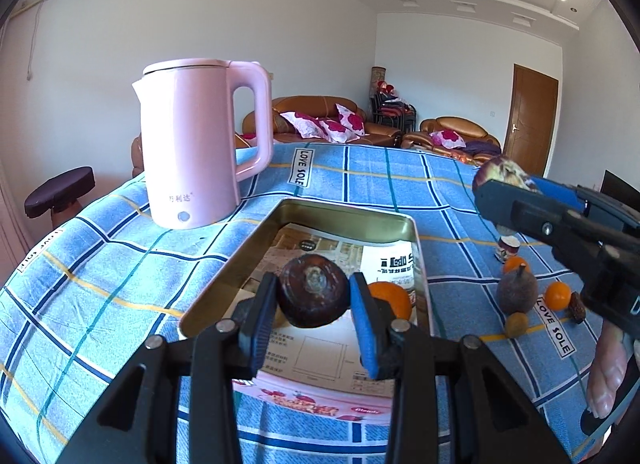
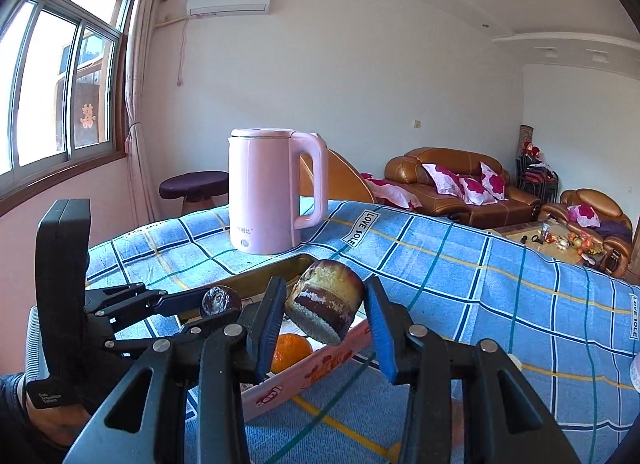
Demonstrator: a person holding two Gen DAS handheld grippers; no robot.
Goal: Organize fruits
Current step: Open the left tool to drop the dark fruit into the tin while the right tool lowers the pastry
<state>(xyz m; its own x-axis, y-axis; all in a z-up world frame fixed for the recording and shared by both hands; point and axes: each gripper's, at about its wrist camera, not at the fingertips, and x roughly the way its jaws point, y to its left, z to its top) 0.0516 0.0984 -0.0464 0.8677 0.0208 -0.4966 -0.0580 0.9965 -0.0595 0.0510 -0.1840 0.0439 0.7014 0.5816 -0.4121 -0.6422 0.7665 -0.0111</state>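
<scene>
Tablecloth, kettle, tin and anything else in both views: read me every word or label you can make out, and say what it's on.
"LOVE SOLE": repeated on white strips of the blue checked tablecloth.
Three Chinese characters on the pink kettle: the last two look like "利达", the first unclear.
Paper lining the tin: large Chinese print, upside down, not legible.
Tin's outer side: red lettering, too blurred.
Left gripper handle label: too small.

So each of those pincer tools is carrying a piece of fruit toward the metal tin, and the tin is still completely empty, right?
Not quite: the tin is not empty. The left wrist view shows an orange already lying in it on a printed paper lining. The rest holds: the left gripper grips a dark round fruit, and the right gripper grips a purple and yellowish fruit, both near the tin.
</scene>
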